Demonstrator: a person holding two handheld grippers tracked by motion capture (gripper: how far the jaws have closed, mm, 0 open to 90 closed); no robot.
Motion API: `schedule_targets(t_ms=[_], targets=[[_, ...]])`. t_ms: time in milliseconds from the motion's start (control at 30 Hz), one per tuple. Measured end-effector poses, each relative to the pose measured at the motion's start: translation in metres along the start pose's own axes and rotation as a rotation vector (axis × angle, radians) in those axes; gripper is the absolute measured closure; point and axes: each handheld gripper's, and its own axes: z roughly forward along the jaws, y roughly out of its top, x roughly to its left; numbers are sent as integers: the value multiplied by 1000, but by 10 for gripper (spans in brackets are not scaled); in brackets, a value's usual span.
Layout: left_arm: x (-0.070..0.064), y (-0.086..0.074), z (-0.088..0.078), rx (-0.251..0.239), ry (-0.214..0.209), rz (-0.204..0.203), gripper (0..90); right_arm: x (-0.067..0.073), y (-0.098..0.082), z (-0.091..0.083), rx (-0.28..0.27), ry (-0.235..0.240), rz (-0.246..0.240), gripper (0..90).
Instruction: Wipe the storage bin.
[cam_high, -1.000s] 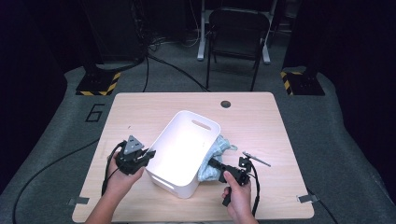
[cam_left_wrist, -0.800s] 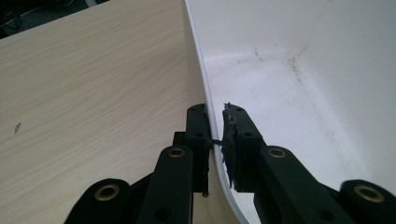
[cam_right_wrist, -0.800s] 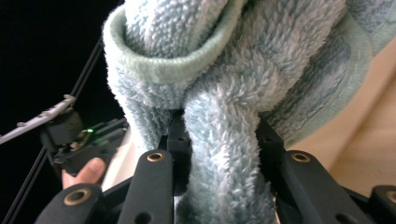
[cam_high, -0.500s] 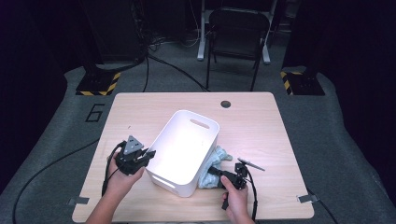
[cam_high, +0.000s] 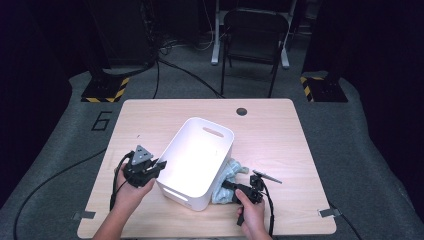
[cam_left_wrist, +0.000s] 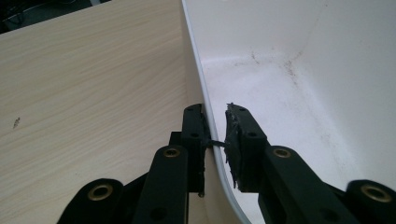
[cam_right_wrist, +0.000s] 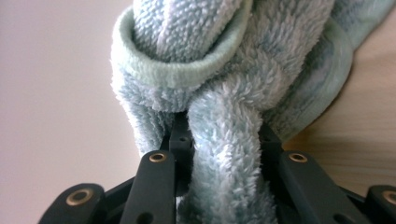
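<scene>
**Stock entry: bin steadied, towel pinched**

1. White rectangular plastic bin, slot handles, smooth glossy walls, faint scuff marks on floor inside. Sits at an angle mid-table. My left tongs straddle its near-left rim, one jaw outside, one inside; jaws have just been easing apart, and a sliver of gap shows at the inner pad, so I count them as loose round the wall, not clamping. Reason, I judge: keep bin from sliding while the other hand works.

2. Pale blue-green terry towel, fluffy looped pile, hemmed edge rolled over, bunched in soft folds. Lies on table just outside bin's right wall, touching it. My right tongs have just been closing and now pinch a thick fold. Prob. for lifting into bin.

3. Light wood-grain tabletop, matt, flat, w/ round cable hole.
</scene>
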Motion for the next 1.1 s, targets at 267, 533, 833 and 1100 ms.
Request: schedule_targets(t_ms=[267, 533, 833, 1100], targets=[[-1, 0, 0, -7, 7, -5, 763, 38, 8, -18, -40, 106, -90, 675], [-2, -1, 1, -22, 12, -17, 760, 58, 11, -28, -75, 167, -152, 670], [-3, -1, 1, -24, 17, -22, 765, 45, 3, -20, -61, 143, -146, 673], [-3, -1, 1, -24, 33, -34, 758, 11, -7, -2, -19, 58, -77, 676]])
